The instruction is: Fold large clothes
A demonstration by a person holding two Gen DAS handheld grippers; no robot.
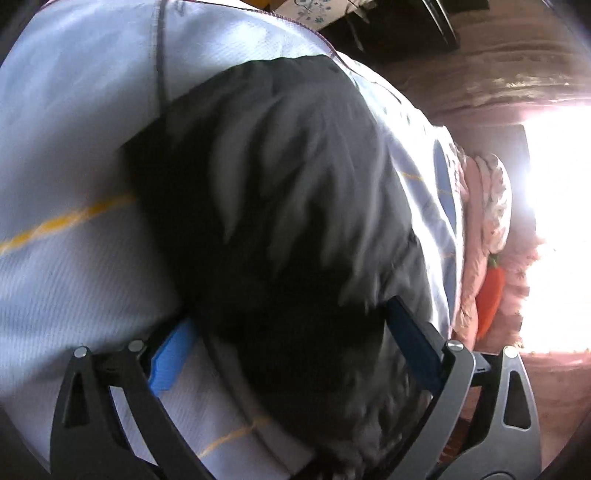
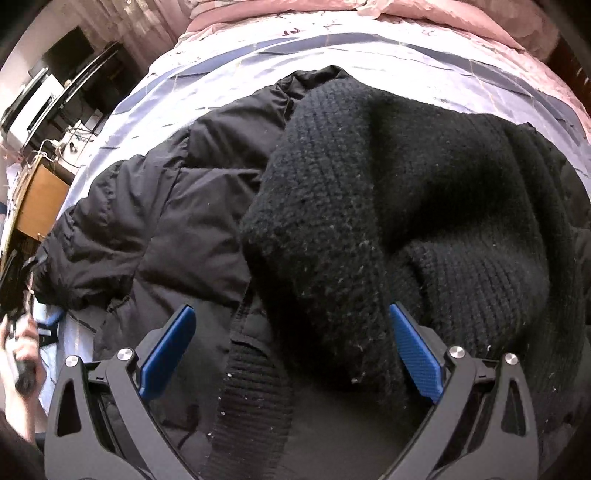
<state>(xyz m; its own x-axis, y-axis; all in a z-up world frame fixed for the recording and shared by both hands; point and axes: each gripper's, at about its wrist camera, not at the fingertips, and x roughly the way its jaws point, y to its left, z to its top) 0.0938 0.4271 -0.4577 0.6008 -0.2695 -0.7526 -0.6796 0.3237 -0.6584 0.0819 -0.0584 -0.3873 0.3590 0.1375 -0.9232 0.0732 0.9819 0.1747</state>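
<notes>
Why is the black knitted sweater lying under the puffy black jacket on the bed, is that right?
Not quite. In the right wrist view the black knitted sweater lies on top of the puffy black jacket, not under it. Both are on the bed.

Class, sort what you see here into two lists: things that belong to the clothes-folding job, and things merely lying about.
Belongs to the job:
- black puffer jacket
- black knitted sweater draped over it
- left tool, open around dark fabric
- right tool, open over the sweater
- bed sheet, the work surface

Lying about:
- pink quilt
- orange plush item
- wooden cabinet
</notes>
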